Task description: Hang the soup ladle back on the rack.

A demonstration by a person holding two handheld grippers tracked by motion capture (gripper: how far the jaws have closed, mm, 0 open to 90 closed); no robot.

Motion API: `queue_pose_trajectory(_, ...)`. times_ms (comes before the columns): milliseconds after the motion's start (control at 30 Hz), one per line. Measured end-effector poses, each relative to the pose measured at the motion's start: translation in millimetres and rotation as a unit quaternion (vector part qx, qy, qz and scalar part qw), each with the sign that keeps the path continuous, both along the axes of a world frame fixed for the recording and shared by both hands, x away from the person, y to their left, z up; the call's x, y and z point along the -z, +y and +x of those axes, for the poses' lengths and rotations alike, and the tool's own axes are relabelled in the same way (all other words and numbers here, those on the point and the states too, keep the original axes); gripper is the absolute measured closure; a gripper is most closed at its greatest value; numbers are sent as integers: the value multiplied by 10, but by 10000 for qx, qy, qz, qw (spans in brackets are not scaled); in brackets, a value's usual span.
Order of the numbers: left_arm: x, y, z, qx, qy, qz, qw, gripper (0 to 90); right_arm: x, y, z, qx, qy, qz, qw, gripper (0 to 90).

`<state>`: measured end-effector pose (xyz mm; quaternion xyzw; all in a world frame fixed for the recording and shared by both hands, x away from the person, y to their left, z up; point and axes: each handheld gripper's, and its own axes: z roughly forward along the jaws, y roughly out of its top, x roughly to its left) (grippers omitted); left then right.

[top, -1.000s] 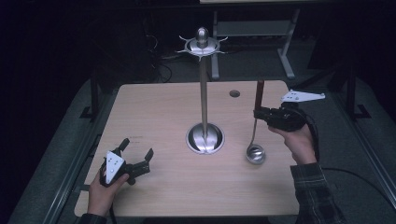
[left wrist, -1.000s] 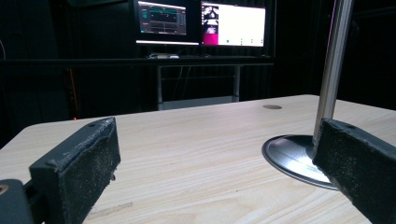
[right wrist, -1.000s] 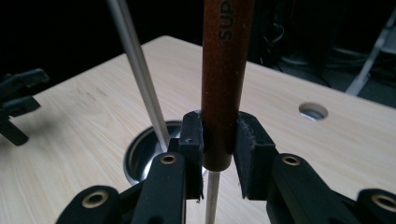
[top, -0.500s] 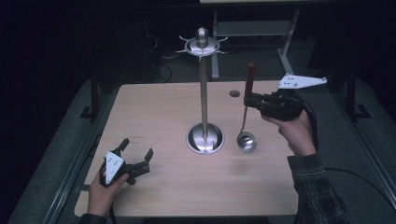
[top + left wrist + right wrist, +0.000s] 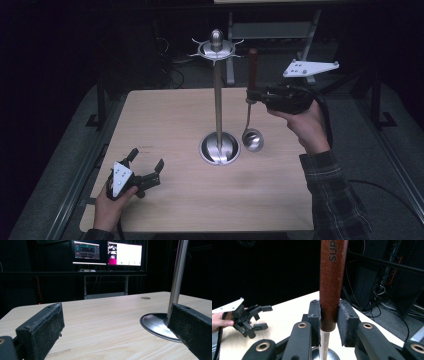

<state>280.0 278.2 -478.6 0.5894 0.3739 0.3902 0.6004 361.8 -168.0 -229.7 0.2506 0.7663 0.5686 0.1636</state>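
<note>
We hold ladle [image 5: 251, 112] upright, off table [image 5: 165, 120]; right gripper [image 5: 251, 95] pinches its brown handle, bowl hanging at 3 o'clock of stand [image 5: 218, 100]. Left gripper [image 5: 145, 165] rests at 7 o'clock, fingers spread, empty. Pickup done, we judge; hanging ladle on top hooks [image 5: 216, 49] left.

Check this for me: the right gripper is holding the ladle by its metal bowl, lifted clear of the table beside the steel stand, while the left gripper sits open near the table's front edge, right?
Not quite. The right gripper clamps the ladle by its reddish-brown handle, not its bowl, as the right gripper view shows. The rest holds: it hangs beside the steel stand, and the left gripper sits open.
</note>
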Motion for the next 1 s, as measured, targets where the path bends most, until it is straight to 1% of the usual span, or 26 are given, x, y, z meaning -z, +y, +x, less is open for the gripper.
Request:
queue_pose_trajectory(133,1,0,-1,2,-8,7,10000,3,-17,43,20,-51,11,-10,10000,735)
queue_pose_trajectory(167,1,0,-2,2,-9,6,10000,3,-18,72,35,-50,10,-55,10000,735)
queue_pose_trajectory(300,0,-1,-2,6,-9,10,10000,3,-14,105,63,-58,27,-89,9999,735)
queue_pose_trajectory(533,1,-1,-2,7,-9,10,10000,3,12,190,165,-31,108,-171,9998,734)
queue_pose_trajectory(800,1,-1,-1,7,-11,16,10000,2,21,239,216,-72,134,-122,9998,733)
queue_pose_trajectory(967,-1,0,-3,11,-1,31,10000,2,-3,278,236,-66,123,-204,9997,733)
queue_pose_trajectory(1000,1,-1,-2,11,-12,13,10000,2,-9,297,246,-82,102,-259,9996,732)
